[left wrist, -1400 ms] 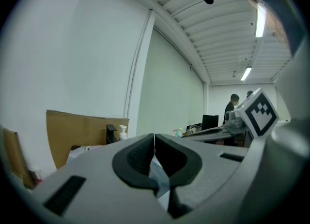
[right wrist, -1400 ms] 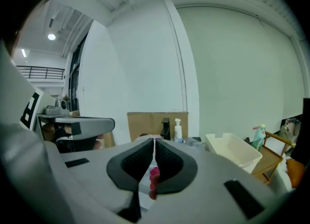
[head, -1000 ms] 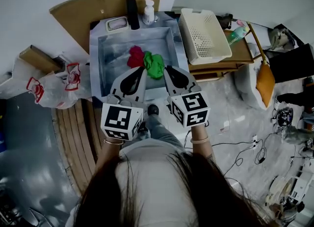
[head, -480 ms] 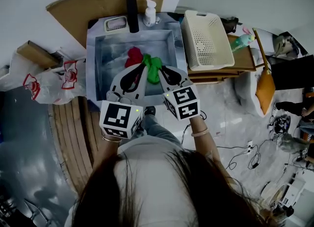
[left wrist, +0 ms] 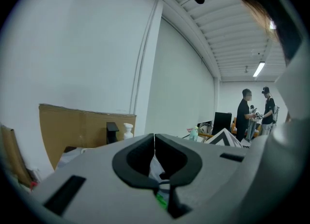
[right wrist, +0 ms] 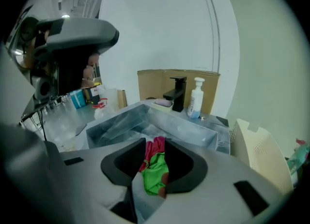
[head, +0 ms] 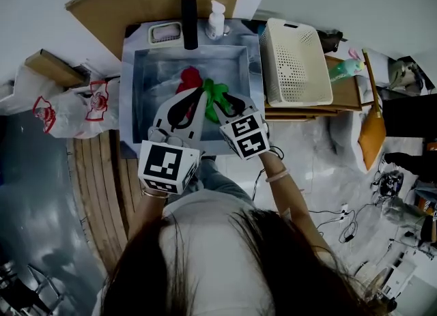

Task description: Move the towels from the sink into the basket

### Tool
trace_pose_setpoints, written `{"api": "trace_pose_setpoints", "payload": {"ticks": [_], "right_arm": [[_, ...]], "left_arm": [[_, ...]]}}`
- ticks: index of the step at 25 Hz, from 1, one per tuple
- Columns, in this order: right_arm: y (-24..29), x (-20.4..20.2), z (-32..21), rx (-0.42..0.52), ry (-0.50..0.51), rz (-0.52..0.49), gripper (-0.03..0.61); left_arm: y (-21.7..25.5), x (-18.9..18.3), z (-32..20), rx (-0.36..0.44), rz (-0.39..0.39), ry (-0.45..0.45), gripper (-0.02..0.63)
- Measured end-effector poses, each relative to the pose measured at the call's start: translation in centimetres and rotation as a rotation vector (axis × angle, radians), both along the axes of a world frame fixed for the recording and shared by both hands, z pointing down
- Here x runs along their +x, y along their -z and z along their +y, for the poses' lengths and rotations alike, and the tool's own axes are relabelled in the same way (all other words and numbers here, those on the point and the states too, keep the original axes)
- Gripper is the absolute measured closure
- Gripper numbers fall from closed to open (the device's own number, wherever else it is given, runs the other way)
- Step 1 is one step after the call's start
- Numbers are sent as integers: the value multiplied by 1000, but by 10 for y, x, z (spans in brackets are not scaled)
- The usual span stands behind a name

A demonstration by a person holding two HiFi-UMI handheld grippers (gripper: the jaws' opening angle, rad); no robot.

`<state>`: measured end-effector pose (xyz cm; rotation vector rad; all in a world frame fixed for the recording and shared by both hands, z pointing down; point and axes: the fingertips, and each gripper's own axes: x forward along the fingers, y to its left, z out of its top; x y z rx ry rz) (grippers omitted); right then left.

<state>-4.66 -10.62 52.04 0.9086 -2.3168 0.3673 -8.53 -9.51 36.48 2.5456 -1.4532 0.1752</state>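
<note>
A red towel (head: 188, 79) and a green towel (head: 216, 94) lie bunched together in the steel sink (head: 130, 82). A white perforated basket (head: 295, 62) stands just right of the sink. My right gripper (head: 231, 99) hovers over the sink's near edge at the green towel, and its jaws are opening. In the right gripper view the green towel (right wrist: 156, 170) and red towel (right wrist: 156, 146) show through the gap of the right gripper (right wrist: 155, 143), below the jaws and untouched. My left gripper (head: 198, 96) is beside it, shut and empty; the left gripper (left wrist: 154, 136) points above the sink.
A black faucet (head: 189, 13), soap bottle (head: 217, 20) and soap dish (head: 166, 33) line the sink's far rim. Plastic bags (head: 75, 110) lie to the left. The basket rests on a wooden stand (head: 341, 89). Two people (left wrist: 252, 112) stand far off.
My right gripper has moved forward and left over the sink's near edge toward the green towel, and its jaws have parted. The left gripper has barely moved.
</note>
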Motion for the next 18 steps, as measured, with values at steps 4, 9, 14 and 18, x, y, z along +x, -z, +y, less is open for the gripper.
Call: {"api": "trace_pose_setpoints", "payload": {"ticks": [4, 9, 14, 18], "right_arm": [[-27, -4, -7, -46, 35, 34, 429], [-61, -4, -13, -104, 71, 91, 411], [-94, -5, -16, -173, 103, 143, 371], [-116, -7, -18, -224, 112, 172, 345]], "left_arm": [[-7, -1, -6, -13, -3, 15, 604], [-13, -5, -15, -28, 1, 42, 603], [-19, -8, -25, -39, 2, 62, 604], [-23, -11, -30, -49, -2, 77, 604]]}}
